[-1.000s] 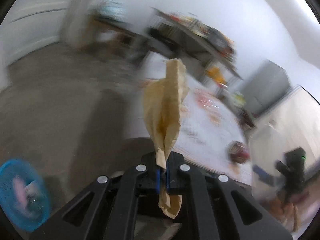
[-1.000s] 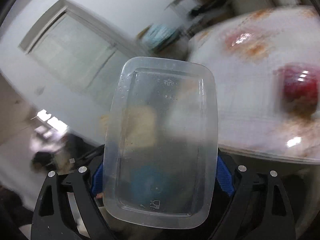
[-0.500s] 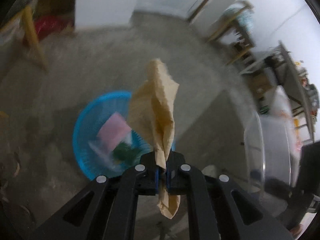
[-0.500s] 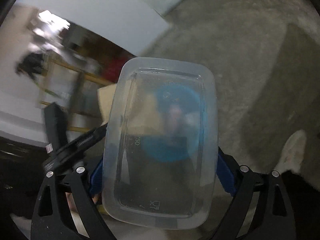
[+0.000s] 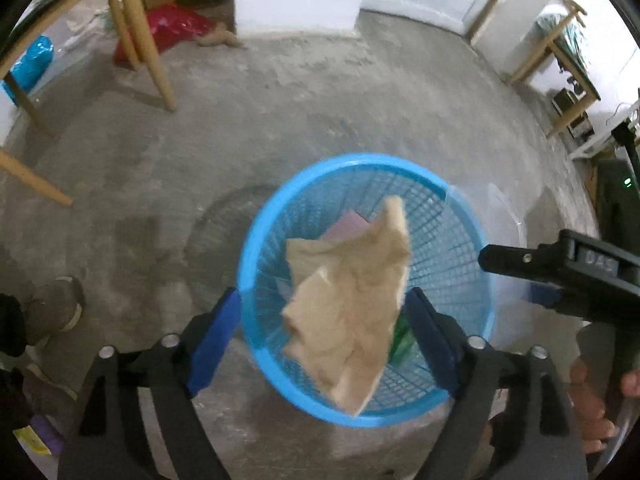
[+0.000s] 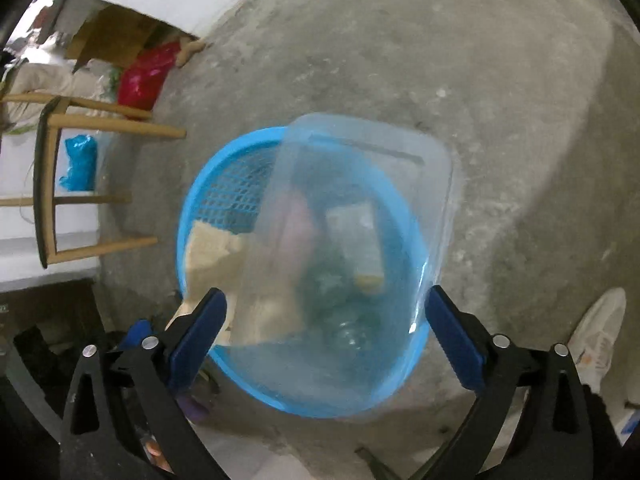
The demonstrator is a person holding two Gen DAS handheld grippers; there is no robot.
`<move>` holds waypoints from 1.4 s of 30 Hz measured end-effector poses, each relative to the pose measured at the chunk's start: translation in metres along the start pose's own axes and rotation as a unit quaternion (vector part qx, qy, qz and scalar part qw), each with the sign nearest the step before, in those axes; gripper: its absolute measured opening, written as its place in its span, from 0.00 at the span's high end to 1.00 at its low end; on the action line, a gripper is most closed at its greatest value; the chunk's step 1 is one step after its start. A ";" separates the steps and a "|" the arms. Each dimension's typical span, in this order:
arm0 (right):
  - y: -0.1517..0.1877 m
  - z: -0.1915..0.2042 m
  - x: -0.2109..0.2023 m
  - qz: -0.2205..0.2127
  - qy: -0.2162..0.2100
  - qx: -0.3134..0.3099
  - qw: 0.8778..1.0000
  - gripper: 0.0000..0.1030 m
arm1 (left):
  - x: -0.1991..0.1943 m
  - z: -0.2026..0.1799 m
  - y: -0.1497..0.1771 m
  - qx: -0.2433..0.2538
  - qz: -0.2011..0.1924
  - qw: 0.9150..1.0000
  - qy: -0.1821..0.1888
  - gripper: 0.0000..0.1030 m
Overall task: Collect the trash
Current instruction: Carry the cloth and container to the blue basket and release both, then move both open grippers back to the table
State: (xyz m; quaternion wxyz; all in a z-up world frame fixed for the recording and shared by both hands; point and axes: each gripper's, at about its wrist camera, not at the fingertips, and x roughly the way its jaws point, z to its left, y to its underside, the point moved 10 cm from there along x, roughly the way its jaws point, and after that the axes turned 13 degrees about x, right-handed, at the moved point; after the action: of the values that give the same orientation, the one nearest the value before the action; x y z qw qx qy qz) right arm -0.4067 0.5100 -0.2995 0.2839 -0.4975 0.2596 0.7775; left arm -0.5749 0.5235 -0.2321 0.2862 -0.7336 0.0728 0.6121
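Your left gripper (image 5: 322,326) now stands with its jaws spread wide above the blue mesh basket (image 5: 256,240); they have just been opening, and the tan crumpled paper (image 5: 348,300) clamped between them half a second ago is loose, blurred and falling toward the basket mouth, touching neither pad. Your right gripper (image 6: 324,328) has likewise just been opening: the clear plastic container (image 6: 360,240) it carried hangs free between the parted jaws, directly over the same basket. Inside the basket you can make out a pink item and something green. Both pieces appear released on target, so this drop looks all but complete. Watch the container; its far edge overhangs the rim and it may catch.
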 end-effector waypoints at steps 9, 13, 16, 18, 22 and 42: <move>0.034 0.030 -0.012 0.031 -0.045 -0.044 0.998 0.07 | -0.033 -0.012 -0.009 0.001 -0.027 0.999 0.035 0.09; 0.030 0.021 -0.075 -0.001 -0.109 -0.017 0.994 0.08 | -0.056 -0.030 -0.022 0.029 -0.052 0.998 0.030 0.09; 0.035 0.008 -0.143 -0.048 -0.145 -0.014 0.988 0.08 | -0.062 -0.053 -0.033 0.074 -0.066 0.995 0.025 0.09; 0.043 -0.011 -0.194 -0.098 -0.150 -0.015 0.984 0.08 | -0.050 -0.074 -0.042 0.101 -0.059 0.992 0.040 0.09; 0.078 -0.052 -0.272 -0.159 -0.171 -0.008 0.972 0.08 | 0.003 -0.112 -0.076 0.158 -0.052 0.985 0.037 0.09; 0.284 -0.441 -0.509 -0.420 0.259 0.134 0.859 0.08 | -0.207 -0.544 -0.016 0.502 -0.147 0.811 0.261 0.09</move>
State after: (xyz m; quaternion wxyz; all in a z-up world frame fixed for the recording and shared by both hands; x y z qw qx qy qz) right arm -0.1547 -0.0858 0.0402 0.5698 -0.7000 0.1924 0.3852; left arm -0.1509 0.2095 0.0156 0.6714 -0.6219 0.3333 0.2267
